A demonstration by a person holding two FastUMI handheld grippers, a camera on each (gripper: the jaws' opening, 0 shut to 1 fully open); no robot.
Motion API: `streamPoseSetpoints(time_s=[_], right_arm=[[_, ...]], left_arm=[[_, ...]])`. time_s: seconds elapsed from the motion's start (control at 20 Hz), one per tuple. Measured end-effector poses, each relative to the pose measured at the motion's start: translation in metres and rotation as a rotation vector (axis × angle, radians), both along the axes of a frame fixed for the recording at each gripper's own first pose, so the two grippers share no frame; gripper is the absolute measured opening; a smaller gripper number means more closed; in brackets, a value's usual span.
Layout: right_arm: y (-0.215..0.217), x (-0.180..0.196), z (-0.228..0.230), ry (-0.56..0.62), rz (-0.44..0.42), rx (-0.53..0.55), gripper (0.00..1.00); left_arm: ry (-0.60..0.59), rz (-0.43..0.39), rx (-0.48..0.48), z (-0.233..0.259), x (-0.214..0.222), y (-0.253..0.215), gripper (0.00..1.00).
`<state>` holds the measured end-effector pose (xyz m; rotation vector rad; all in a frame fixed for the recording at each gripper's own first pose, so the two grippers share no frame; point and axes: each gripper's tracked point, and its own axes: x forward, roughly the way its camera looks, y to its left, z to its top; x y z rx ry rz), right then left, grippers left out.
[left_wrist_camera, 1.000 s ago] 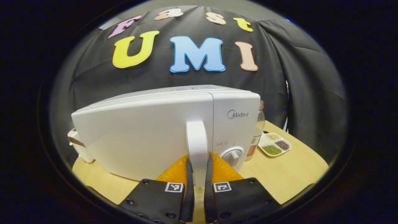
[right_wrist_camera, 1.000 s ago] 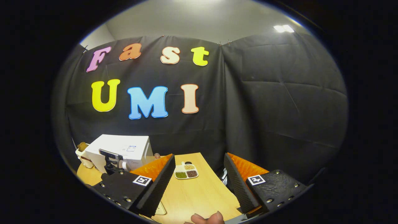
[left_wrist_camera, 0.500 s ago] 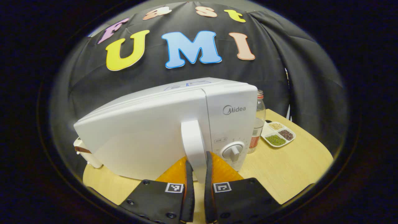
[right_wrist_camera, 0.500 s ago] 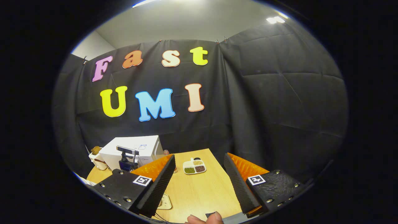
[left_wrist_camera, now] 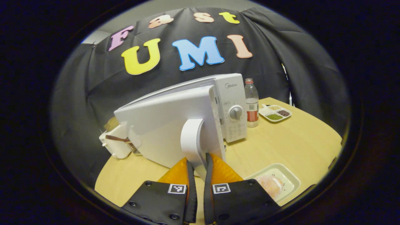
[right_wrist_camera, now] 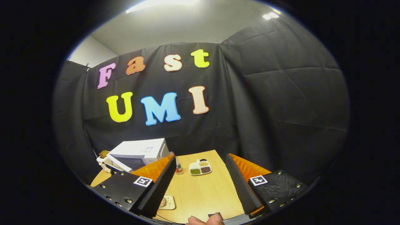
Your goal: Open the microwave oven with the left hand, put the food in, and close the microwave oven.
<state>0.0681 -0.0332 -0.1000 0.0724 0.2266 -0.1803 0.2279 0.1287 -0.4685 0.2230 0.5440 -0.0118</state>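
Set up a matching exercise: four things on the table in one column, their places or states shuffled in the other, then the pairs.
1. microwave door
2. bottle
3. divided dish
4. food tray

A. near table edge, beside the left gripper
B. swung partly open, handle gripped
C. holds three kinds of grains
D. upright beside the control panel

Pairs: 1-B, 2-D, 3-C, 4-A

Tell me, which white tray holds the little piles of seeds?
The divided tray at the table's far end, beside the bottle, holds green, dark and pale piles. The other tray, just right of the left gripper, holds one pale, roundish food.
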Motion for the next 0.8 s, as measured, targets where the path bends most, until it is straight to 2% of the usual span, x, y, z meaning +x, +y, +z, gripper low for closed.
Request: streamPoseSetpoints(time_s=[0.1, 0.2, 0.25, 0.35, 0.6, 0.8], right_arm=[[0.008, 0.000, -0.014, 0.019, 0.036, 0.027, 0.97], [0.019, 0.002, -0.031, 0.047, 0.070, 0.064, 0.97], [0.026, 0.003, -0.039, 0.060, 0.087, 0.084, 0.97], [0.047, 0.006, -0.053, 0.094, 0.122, 0.126, 0.97], [0.100, 0.017, -0.098, 0.195, 0.174, 0.083, 0.98], [0.151, 0.033, -0.151, 0.303, 0.195, 0.086, 0.98]], left_arm=[[0.021, 0.067, 0.008, 0.001, -0.028, 0.026, 0.17], [0.042, 0.133, 0.062, 0.001, -0.051, 0.055, 0.14], [0.052, 0.162, 0.090, 0.001, -0.062, 0.069, 0.16], [0.067, 0.186, 0.119, 0.001, -0.083, 0.092, 0.14], [0.048, 0.092, 0.105, 0.004, -0.096, 0.118, 0.14], [0.014, 0.044, 0.046, 0.005, -0.109, 0.146, 0.16]])
